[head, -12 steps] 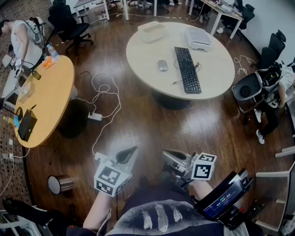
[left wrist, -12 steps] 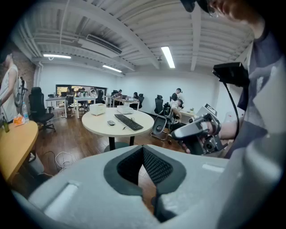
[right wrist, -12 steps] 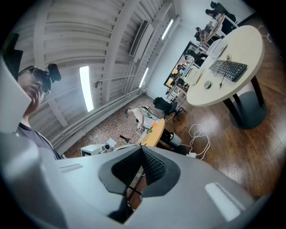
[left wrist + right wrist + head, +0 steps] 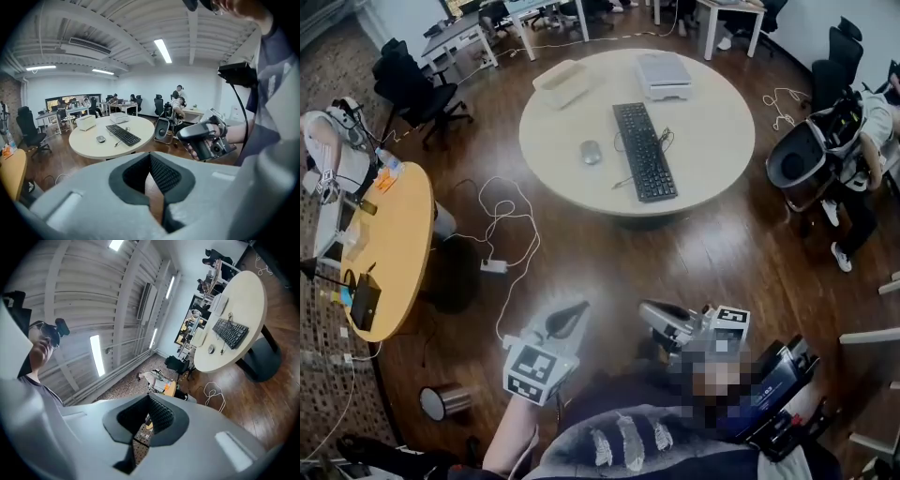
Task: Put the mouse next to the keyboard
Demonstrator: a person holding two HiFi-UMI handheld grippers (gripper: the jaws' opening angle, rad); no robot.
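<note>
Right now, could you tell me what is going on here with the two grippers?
A person stands on the wood floor, some way back from the round table, with a gripper in each hand. The left gripper and the right gripper are both shut and empty, held low in front of the body. The mouse lies on the table, left of the keyboard in the head view, with a gap between them. Neither gripper is near them.
</note>
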